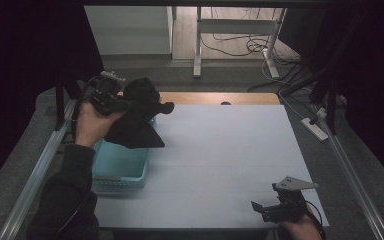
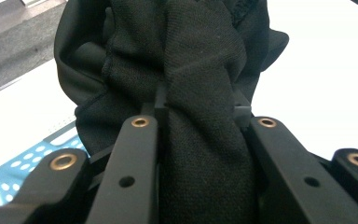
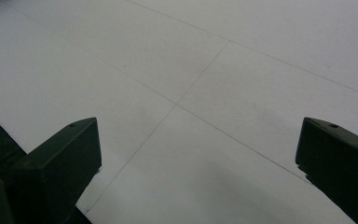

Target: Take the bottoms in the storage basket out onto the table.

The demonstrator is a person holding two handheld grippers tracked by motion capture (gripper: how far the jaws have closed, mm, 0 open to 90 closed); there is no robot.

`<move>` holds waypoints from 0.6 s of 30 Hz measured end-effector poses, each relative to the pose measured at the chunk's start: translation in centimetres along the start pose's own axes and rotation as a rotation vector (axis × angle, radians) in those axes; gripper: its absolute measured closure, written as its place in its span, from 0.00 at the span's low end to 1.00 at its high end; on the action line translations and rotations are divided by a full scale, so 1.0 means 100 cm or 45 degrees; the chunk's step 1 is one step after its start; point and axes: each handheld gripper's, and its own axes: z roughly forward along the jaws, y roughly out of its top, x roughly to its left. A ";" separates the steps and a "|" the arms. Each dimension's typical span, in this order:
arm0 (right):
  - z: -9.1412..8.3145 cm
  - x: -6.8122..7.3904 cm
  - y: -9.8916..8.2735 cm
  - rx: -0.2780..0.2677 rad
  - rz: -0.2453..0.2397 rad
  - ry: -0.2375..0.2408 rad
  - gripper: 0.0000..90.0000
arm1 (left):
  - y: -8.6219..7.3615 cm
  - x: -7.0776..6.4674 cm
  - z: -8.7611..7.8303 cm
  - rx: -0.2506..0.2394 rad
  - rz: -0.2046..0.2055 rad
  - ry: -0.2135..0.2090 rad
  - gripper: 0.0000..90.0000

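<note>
Jaws of the left gripper point(image 2: 200, 116) pinch a bunched black knit cloth point(image 1: 137, 112), held above the far end of the light-blue perforated plastic basket point(image 1: 122, 167) at the table's left. Folds hide its fingertips. Right gripper point(image 1: 267, 210) rests on the smooth white table point(image 1: 220, 150), jaws spread wide, holding nothing.

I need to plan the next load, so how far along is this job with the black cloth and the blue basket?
Done: the left hand-held gripper has clamped the black cloth. In hand: the cloth hangs bunched above the blue basket at the table's left edge, its lower end at the basket's rim. Left: it still has to be set down, whether on the table or in the basket. The right hand-held gripper waits open.
</note>
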 end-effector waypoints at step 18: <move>0.000 -0.001 0.000 -0.005 0.007 0.003 0.00 | 0.018 -0.018 0.017 -0.017 0.045 -0.057 0.82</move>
